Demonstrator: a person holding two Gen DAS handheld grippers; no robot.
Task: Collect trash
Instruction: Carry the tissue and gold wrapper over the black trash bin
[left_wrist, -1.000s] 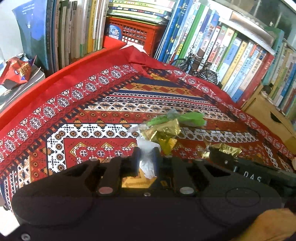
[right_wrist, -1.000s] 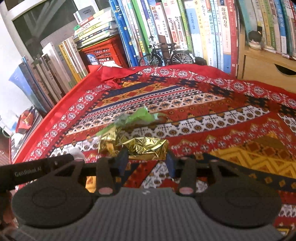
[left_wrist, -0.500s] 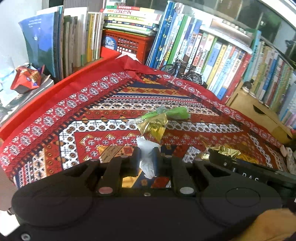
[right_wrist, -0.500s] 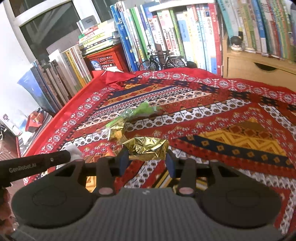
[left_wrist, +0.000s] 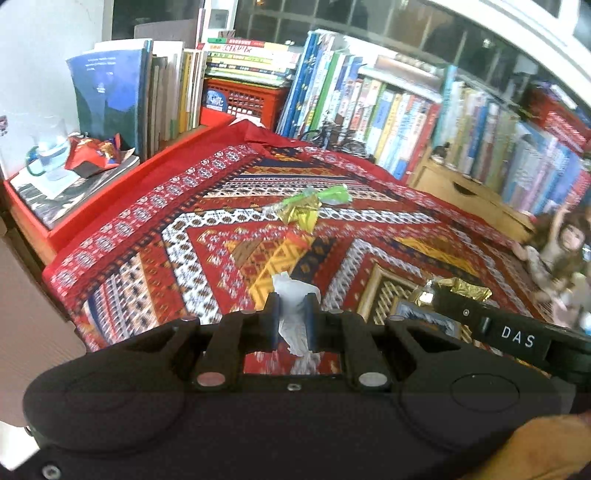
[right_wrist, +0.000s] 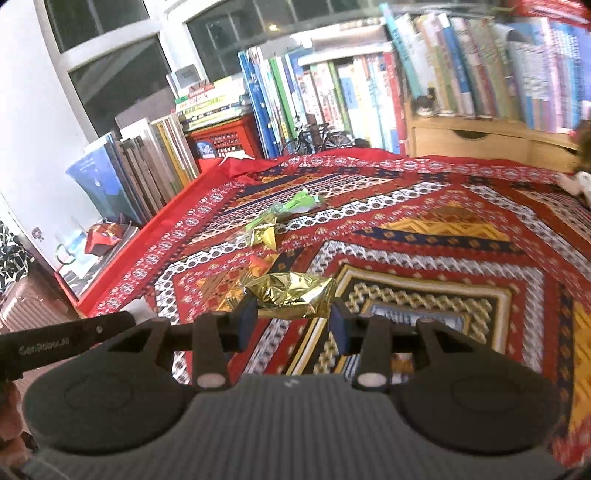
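White crumpled tissue is sitting pinched between the closed jaws of the left gripper, above the near part of the patterned red cloth. The right gripper is clamping a gold foil wrapper above the cloth. Farther back, mid-cloth, green and gold wrappers are lying.

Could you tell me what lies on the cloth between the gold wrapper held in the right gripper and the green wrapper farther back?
In the right wrist view, a smaller crumpled gold wrapper lies between the held gold wrapper and the green wrapper, touching the green one; otherwise only patterned cloth.
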